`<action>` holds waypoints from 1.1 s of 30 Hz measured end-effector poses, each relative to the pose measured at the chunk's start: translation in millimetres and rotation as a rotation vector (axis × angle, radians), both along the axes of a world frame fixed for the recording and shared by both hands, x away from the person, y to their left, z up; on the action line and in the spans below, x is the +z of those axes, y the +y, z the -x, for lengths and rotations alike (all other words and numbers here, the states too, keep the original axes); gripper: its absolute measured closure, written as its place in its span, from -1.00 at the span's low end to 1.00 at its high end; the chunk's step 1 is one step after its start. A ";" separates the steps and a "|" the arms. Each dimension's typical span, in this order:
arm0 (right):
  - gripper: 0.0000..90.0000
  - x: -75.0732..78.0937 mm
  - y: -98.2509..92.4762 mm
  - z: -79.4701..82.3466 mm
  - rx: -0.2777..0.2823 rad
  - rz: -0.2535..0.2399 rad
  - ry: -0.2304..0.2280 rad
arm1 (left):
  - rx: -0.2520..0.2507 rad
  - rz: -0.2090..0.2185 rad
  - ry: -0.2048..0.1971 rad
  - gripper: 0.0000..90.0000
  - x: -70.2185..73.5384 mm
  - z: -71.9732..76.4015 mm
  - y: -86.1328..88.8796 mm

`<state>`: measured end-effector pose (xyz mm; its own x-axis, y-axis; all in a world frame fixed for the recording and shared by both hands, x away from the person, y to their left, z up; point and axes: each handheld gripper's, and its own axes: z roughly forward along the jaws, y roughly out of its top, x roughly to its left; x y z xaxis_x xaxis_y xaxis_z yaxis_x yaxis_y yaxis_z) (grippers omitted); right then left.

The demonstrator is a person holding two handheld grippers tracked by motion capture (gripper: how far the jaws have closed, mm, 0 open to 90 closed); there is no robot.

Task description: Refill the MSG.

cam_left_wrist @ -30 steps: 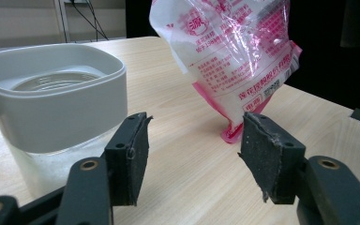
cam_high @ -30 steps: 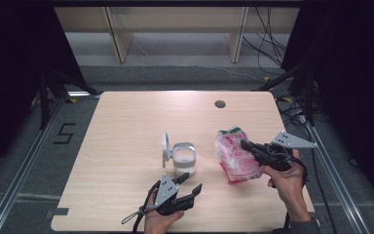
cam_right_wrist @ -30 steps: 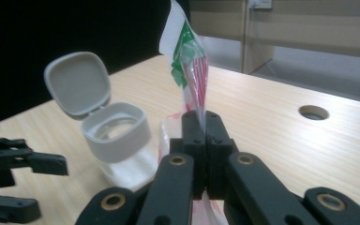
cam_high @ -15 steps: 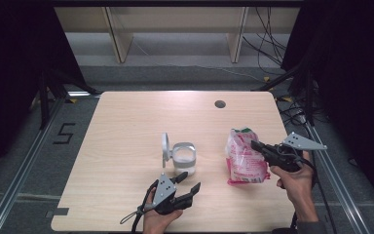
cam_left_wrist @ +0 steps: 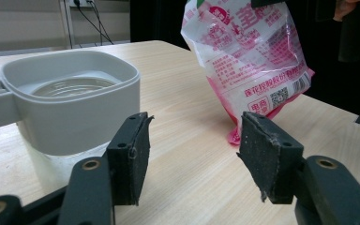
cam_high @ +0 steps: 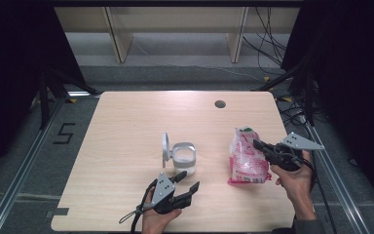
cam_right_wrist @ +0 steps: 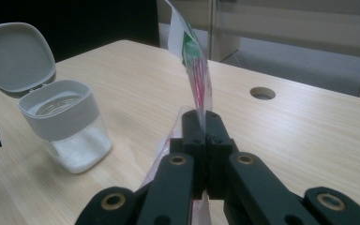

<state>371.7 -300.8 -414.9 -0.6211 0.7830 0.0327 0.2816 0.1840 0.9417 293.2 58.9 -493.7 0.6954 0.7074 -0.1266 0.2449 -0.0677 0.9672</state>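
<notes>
Pink-and-white printed plastic pouch (cam_high: 246, 158) shifted rightward on pale wooden counter (cam_high: 126, 126), clamped edge-on in right tongs (cam_high: 259, 145). Left tongs (cam_high: 188, 181) open, empty, short of lidded white plastic container (cam_high: 182, 157); pouring likely next.

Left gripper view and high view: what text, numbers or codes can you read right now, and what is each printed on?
"5": dark figure on the grey floor left of the table, high view.
Pink and white bag: rows of red Chinese print, a barcode and a small square code near its bottom edge, too small and blurred to read.
White container with its lid open: no print seen.
</notes>
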 end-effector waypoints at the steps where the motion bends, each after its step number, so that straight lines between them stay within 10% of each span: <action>1: 1.00 -0.1 0.5 1.4 -0.006 -0.011 0.023 | -0.001 -0.002 0.002 -0.06 0.0 0.2 0.2; 33: 1.00 -18.5 -12.7 -6.2 -0.079 0.032 0.068 | 0.014 0.004 0.013 -0.08 0.7 -0.2 5.4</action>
<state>377.9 -313.4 -433.4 -0.5546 0.8308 0.0469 0.3593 0.1883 0.9140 293.4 64.2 -493.0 0.6839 0.7163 -0.1386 0.2587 -0.0605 0.9641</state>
